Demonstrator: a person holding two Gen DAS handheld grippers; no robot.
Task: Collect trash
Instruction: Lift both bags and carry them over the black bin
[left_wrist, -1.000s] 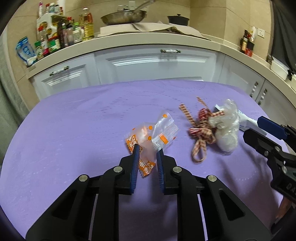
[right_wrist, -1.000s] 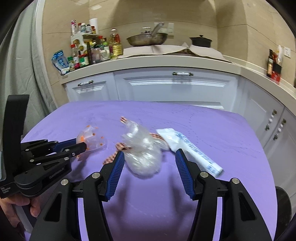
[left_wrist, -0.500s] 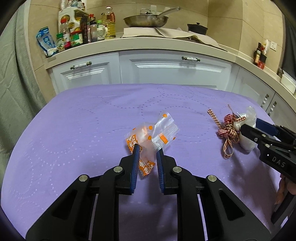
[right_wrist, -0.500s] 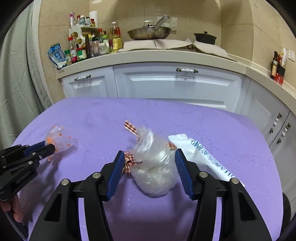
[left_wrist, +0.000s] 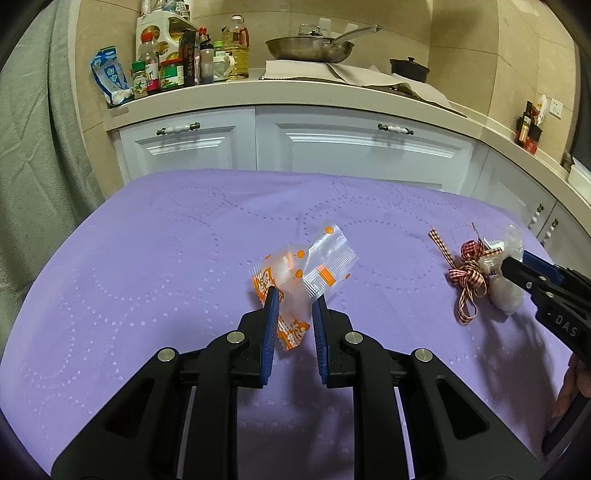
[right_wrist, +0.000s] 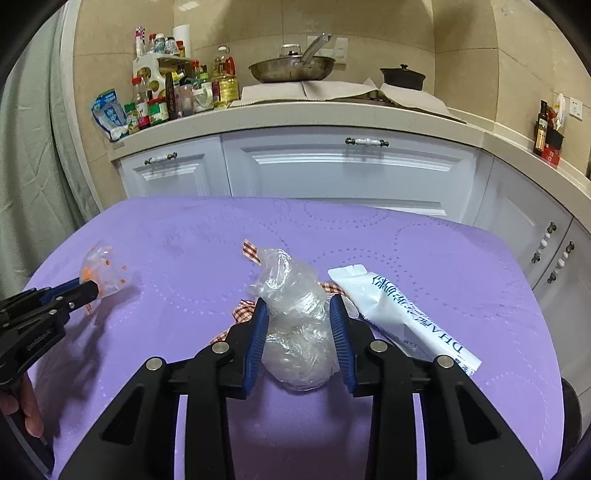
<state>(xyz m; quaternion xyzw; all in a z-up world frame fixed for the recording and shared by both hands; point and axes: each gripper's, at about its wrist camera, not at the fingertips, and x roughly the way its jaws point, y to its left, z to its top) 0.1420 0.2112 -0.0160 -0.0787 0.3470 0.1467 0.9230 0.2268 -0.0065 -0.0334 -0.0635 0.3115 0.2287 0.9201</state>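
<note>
A purple-clothed surface fills mid-frame. At its right lies a white printed packet. At centre, the right tongs have just been closing and now squeeze a crumpled clear plastic bag tied with red gingham ribbon. Far left, the left tongs clench an orange-dotted wrapper.

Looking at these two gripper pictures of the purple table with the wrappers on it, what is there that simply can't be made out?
- Right wrist view: the crumpled clear plastic bag covers most of the checked ribbon.
- Right wrist view: the near end of the white sachet is hidden behind the right gripper.
- Left wrist view: the sachet is hidden by the bag and the right gripper.
- Both views: no bin appears; the labels of the bottles on the counter are too small to read.
</note>
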